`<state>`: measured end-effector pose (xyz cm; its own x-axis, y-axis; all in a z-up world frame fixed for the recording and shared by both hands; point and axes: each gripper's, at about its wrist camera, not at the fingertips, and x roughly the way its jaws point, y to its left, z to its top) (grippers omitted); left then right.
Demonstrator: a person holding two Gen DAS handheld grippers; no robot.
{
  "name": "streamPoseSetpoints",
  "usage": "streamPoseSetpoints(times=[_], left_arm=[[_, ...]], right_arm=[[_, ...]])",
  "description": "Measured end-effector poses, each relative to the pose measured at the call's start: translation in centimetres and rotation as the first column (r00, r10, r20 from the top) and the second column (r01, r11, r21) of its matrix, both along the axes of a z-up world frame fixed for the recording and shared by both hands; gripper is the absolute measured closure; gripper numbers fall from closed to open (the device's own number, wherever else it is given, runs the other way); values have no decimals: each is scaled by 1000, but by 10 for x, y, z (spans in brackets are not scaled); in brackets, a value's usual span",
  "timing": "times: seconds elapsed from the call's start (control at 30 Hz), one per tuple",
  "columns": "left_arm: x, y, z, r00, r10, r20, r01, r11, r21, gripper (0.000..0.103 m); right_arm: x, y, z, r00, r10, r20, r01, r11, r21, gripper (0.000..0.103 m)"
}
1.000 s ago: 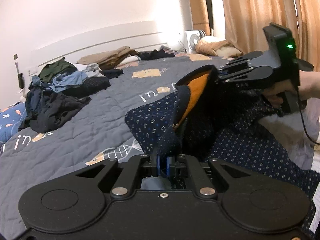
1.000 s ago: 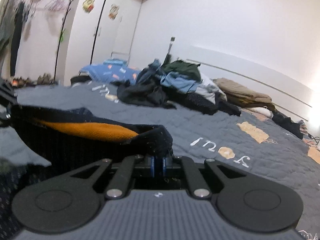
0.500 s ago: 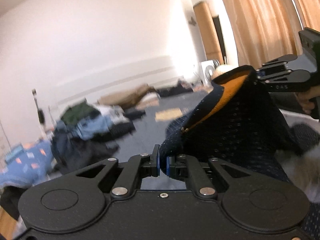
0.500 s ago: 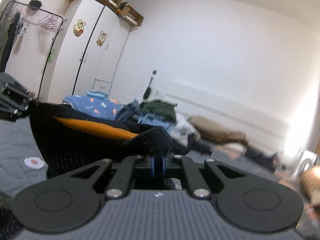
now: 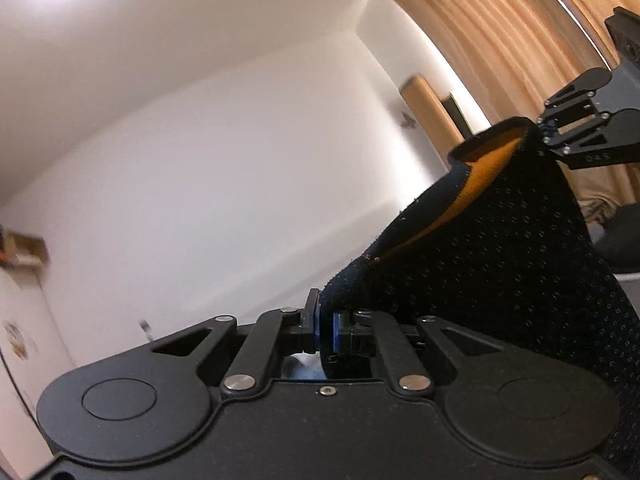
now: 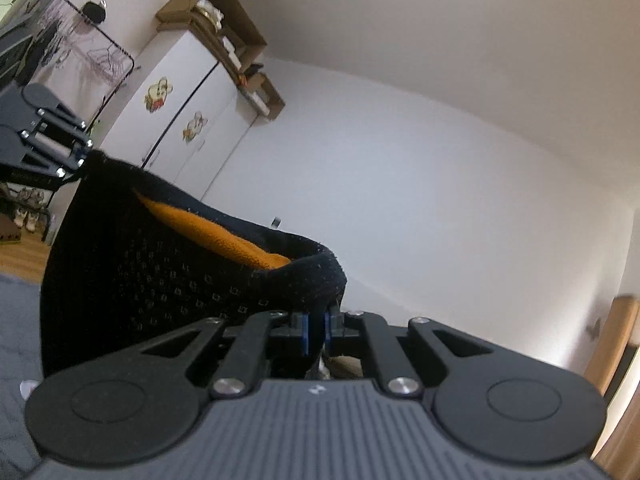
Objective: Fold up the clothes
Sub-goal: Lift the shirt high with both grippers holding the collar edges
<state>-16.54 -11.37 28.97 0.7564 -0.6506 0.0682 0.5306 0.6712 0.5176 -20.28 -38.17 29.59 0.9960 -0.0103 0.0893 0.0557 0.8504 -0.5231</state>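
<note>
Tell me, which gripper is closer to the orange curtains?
Right. The right gripper shows up against the curtains, holding the dark garment's far end; the left gripper is farther back, holding the near end.

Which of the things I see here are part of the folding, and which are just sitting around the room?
In the job:
dark dotted garment with orange lining
left tongs, clamped on it
right tongs, clamped on it

Just around:
white wardrobe
clothes rack
curtains

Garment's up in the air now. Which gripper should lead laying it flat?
Neither clearly: left gripper and right gripper each pinch one end of the dark dotted orange-lined garment, evenly stretched. Probably lower both together.
</note>
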Motion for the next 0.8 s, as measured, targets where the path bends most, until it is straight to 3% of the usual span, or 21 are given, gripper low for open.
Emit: streamPoseSetpoints(times=[0.17,0.33,0.43,0.6,0.8], left_arm=[[-43,22,55,991,29,130,-24,999,-38,97],[-87,38,107,964,61,260,-43,996,-74,97],[-92,34,120,955,70,288,-47,995,-85,97],[-100,25,141,940,83,330,-53,994,-100,97],[-103,12,160,926,95,367,-56,992,-115,97]], right_arm=[[-29,29,50,995,9,97,-3,998,-56,97],[-59,53,96,980,1,199,23,993,-114,97],[-76,65,118,972,-1,235,38,988,-153,97],[-87,83,133,968,-24,251,96,956,-278,97],[-74,85,126,971,-76,228,147,939,-310,97]])
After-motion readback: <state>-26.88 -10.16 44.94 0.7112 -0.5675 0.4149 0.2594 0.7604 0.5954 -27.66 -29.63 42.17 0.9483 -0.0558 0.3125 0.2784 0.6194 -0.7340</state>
